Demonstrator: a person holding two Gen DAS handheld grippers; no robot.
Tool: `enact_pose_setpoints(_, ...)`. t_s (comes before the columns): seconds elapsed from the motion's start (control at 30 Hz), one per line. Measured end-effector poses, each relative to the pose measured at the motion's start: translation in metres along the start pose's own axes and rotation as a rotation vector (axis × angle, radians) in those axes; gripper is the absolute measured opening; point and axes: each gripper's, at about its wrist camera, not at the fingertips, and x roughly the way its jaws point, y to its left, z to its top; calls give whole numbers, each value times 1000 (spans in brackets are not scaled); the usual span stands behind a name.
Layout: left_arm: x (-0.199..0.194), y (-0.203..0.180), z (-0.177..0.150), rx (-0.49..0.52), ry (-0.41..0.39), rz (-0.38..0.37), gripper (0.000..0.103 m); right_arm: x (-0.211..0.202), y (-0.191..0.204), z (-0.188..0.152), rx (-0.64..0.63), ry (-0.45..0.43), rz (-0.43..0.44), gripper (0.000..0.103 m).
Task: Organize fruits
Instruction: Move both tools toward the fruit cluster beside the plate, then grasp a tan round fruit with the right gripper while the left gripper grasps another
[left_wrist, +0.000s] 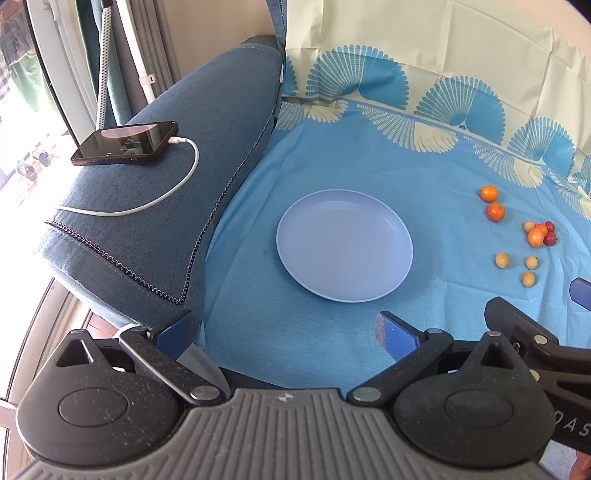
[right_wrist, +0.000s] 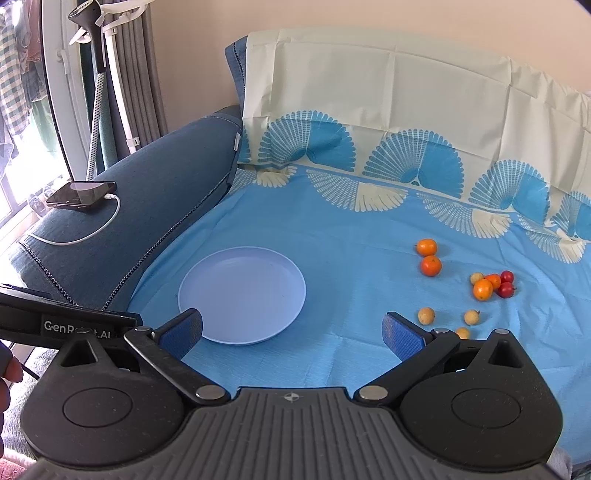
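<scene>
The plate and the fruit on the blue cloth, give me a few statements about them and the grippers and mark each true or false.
1. The plate has fruit on it. False: it is empty; all the fruit lies on the cloth beside it.
2. Two red fruits sit in the cluster with the orange ones. True.
3. The left gripper holds an orange fruit. False: its jaws are wide open with nothing between them.
4. A phone with a white cable plugged in lies on the sofa arm. True.
5. The right gripper is open. True.
</scene>
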Motion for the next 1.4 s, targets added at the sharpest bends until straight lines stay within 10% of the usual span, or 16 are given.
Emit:
enact_pose_setpoints(1.1, -20, -9, -10, 42, -36, -11, 103, -23, -10, -5, 70, -4, 9, 103)
enact_pose_setpoints(1.4, -12, -30, -10, 73, 5, -41, 103, -27, -48, -16, 122, -11, -108, 103)
